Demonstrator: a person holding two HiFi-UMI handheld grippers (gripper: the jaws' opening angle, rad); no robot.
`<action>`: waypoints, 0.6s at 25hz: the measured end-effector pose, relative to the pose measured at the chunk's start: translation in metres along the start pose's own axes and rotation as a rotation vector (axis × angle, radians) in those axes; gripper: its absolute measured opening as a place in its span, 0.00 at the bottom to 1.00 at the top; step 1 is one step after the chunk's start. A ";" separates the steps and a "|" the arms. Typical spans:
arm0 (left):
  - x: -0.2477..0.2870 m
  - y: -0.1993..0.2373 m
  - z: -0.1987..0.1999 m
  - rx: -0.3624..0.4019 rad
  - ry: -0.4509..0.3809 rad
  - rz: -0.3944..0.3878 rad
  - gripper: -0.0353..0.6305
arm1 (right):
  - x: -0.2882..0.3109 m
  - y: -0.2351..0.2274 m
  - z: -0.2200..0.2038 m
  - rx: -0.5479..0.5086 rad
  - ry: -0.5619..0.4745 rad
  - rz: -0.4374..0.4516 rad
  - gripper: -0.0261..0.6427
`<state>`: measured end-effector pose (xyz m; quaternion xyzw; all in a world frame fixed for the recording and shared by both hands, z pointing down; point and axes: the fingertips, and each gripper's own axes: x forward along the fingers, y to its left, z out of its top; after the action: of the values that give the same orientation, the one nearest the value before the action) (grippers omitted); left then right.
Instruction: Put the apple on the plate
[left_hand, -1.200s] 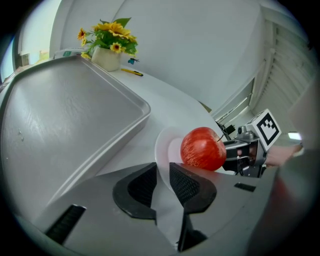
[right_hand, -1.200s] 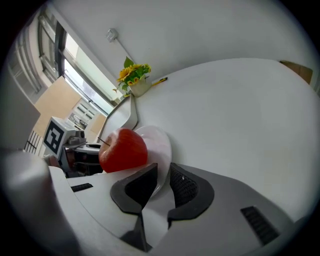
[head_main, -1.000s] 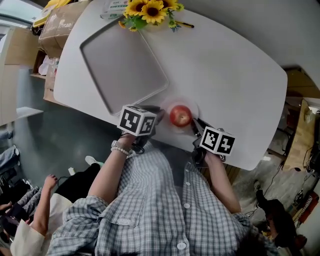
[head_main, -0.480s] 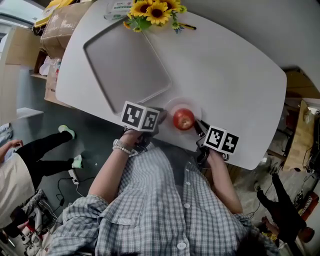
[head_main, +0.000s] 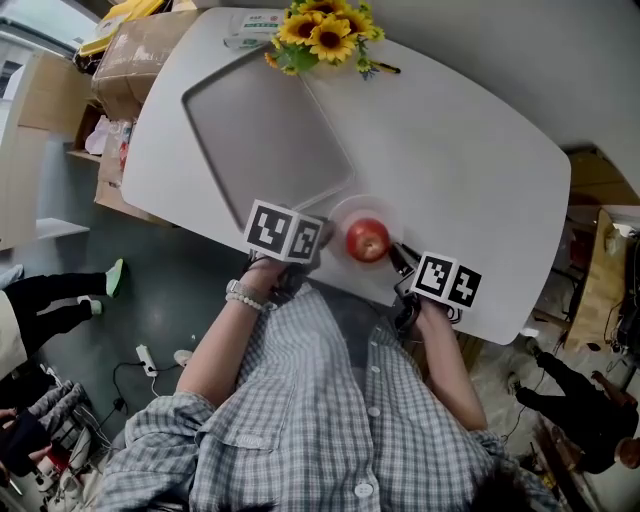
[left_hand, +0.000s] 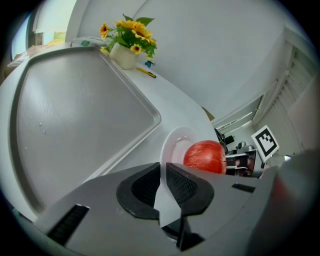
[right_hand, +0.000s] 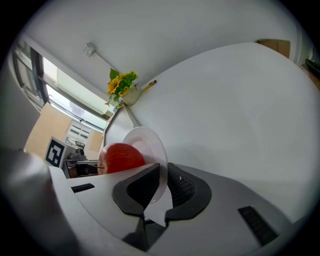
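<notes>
A red apple sits on a small white plate at the near edge of the white table. My left gripper is shut on the plate's left rim. My right gripper is shut on its right rim. In the left gripper view the plate's rim runs between the jaws, with the apple just beyond. From the right gripper view the plate is likewise pinched and the apple lies to its left. Whether the plate rests on the table or hangs just above it is unclear.
A large grey tray lies on the table left of the plate. A pot of sunflowers stands at the far edge, beside a pen. Cardboard boxes sit beyond the table's left end. People stand on the floor at the left.
Both grippers keep their hold on the plate, and the apple stays on it. The view has shifted slightly. A person on the floor at the left has walked further left.
</notes>
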<state>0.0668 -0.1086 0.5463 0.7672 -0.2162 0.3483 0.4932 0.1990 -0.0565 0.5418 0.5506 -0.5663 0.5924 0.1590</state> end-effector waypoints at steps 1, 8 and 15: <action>-0.004 0.001 0.001 -0.001 -0.005 0.002 0.12 | 0.000 0.004 0.000 0.001 0.000 0.004 0.13; -0.030 0.010 0.011 -0.024 -0.039 0.011 0.12 | -0.004 0.034 0.010 -0.015 0.002 0.033 0.12; -0.059 0.033 0.020 -0.079 -0.105 0.020 0.12 | 0.011 0.069 0.016 -0.051 0.016 0.066 0.12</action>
<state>0.0122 -0.1417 0.5170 0.7621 -0.2631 0.3037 0.5078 0.1469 -0.0957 0.5126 0.5225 -0.5980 0.5869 0.1578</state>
